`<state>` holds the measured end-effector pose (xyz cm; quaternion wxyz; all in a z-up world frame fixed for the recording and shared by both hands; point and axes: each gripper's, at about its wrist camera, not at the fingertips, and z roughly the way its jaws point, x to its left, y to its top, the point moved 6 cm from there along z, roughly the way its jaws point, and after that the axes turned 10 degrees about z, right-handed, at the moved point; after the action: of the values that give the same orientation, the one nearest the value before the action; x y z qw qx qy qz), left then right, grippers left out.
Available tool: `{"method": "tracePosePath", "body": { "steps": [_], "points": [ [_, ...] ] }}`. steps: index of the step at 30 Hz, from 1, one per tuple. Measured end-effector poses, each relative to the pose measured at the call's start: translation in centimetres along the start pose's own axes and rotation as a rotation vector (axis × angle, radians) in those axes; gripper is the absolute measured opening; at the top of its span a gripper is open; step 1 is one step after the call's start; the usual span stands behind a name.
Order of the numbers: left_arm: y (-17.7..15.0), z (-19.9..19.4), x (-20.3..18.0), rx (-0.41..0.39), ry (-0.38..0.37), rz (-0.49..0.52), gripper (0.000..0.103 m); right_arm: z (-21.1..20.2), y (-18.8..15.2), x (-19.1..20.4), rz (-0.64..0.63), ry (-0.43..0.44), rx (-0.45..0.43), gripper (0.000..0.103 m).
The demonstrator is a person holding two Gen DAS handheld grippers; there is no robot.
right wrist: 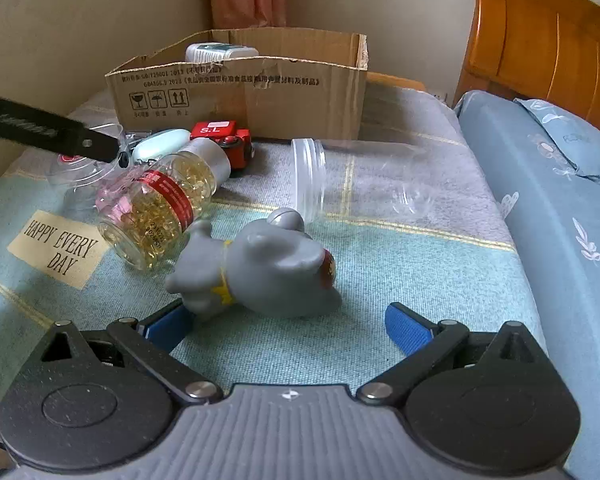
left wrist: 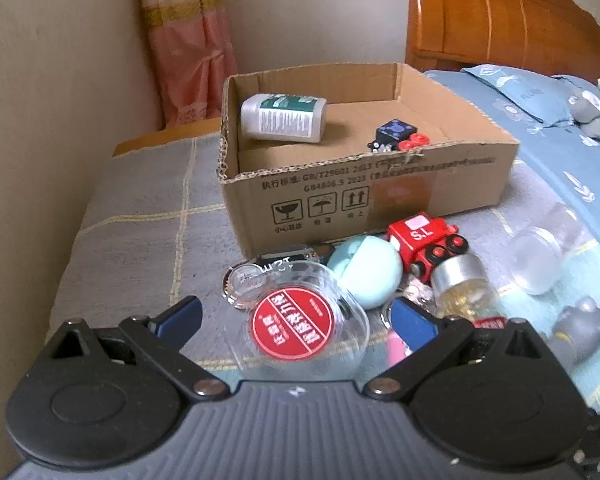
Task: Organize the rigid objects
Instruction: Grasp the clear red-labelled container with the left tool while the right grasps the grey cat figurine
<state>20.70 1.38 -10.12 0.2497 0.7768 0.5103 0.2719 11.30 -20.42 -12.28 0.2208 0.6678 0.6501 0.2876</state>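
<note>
A cardboard box (left wrist: pixel 380 192) stands on the blanket and holds a white bottle (left wrist: pixel 283 117) and a small black-and-red toy (left wrist: pixel 396 134). In front of it lie a clear case with a red round label (left wrist: pixel 296 324), a pale blue ball (left wrist: pixel 366 272), a red toy train (left wrist: pixel 424 240), a bottle of yellow capsules (right wrist: pixel 160 208), a clear jar (right wrist: pixel 356 180) and a grey figurine (right wrist: pixel 268 272). My left gripper (left wrist: pixel 300 316) is open around the clear case. My right gripper (right wrist: pixel 288 324) is open just in front of the grey figurine.
The objects lie on a blue and grey checked blanket (right wrist: pixel 400 272). A blue bed with a pillow (right wrist: pixel 560 148) and a wooden headboard (right wrist: pixel 548 36) is on the right. A beige wall and pink curtain (left wrist: pixel 188 40) are behind the box.
</note>
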Motion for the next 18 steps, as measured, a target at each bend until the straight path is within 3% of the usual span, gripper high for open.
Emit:
{"method": "tracePosePath", "body": {
  "steps": [6, 13, 18],
  "points": [
    [-1.4, 1.4, 0.7, 0.054, 0.025, -0.027, 0.100, -0.1, -0.2, 0.0, -0.001, 0.002, -0.022, 0.103],
    [-3.8, -0.2, 2.5, 0.069, 0.047, -0.010, 0.101, -0.3, -0.4, -0.1, -0.021, 0.016, -0.018, 0.103],
    [-4.6, 0.7, 2.5, 0.086, 0.005, -0.032, 0.101, -0.4, -0.6, -0.1, -0.020, 0.014, -0.024, 0.103]
  ]
}}
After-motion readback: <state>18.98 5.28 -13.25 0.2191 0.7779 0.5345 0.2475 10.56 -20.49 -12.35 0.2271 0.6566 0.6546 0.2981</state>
